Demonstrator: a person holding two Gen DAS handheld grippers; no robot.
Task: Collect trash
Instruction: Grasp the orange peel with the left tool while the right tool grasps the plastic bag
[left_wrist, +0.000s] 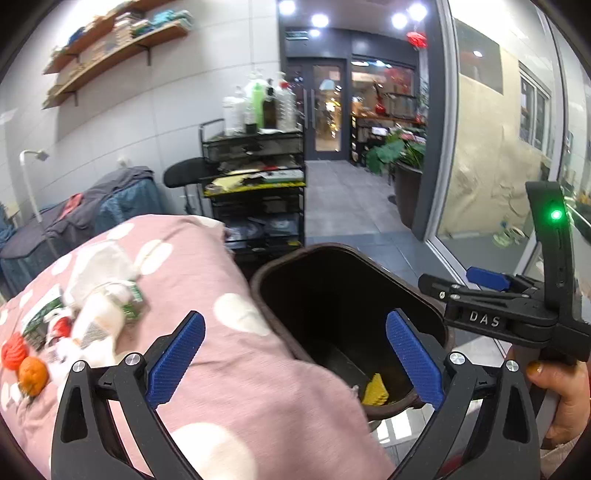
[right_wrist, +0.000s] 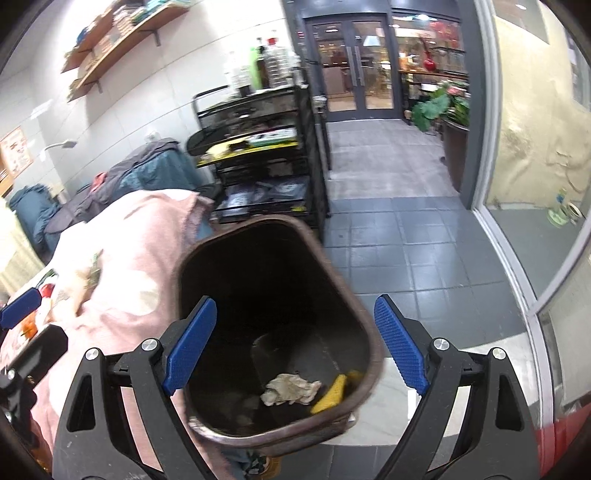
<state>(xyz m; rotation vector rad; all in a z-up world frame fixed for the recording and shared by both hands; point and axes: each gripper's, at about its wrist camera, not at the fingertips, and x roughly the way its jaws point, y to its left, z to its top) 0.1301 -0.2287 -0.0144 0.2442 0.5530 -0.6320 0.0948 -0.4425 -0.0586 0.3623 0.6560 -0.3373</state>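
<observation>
A dark brown trash bin (left_wrist: 436, 306) stands beside a pink spotted quilt (left_wrist: 207, 280). It also shows in the right wrist view (right_wrist: 207, 251), holding a crumpled paper wad (right_wrist: 291, 393) and a yellow piece (right_wrist: 330, 397). On the quilt at the left lie white tissues and wrappers (left_wrist: 99, 306), an orange fruit (left_wrist: 33, 374) and a red item (left_wrist: 14, 350). My left gripper (left_wrist: 295, 358) is open and empty, over the quilt's edge and the bin. My right gripper (right_wrist: 295, 343) is open and empty above the bin mouth; it also shows in the left wrist view (left_wrist: 461, 291).
A black wire cart (left_wrist: 258, 184) with bottles on top stands behind the bin. Covered furniture (left_wrist: 92, 206) is at the left. A grey tiled floor (right_wrist: 388, 236) leads to glass doors (right_wrist: 351, 62). A potted plant (left_wrist: 402, 162) and a glass wall (left_wrist: 498, 129) are at the right.
</observation>
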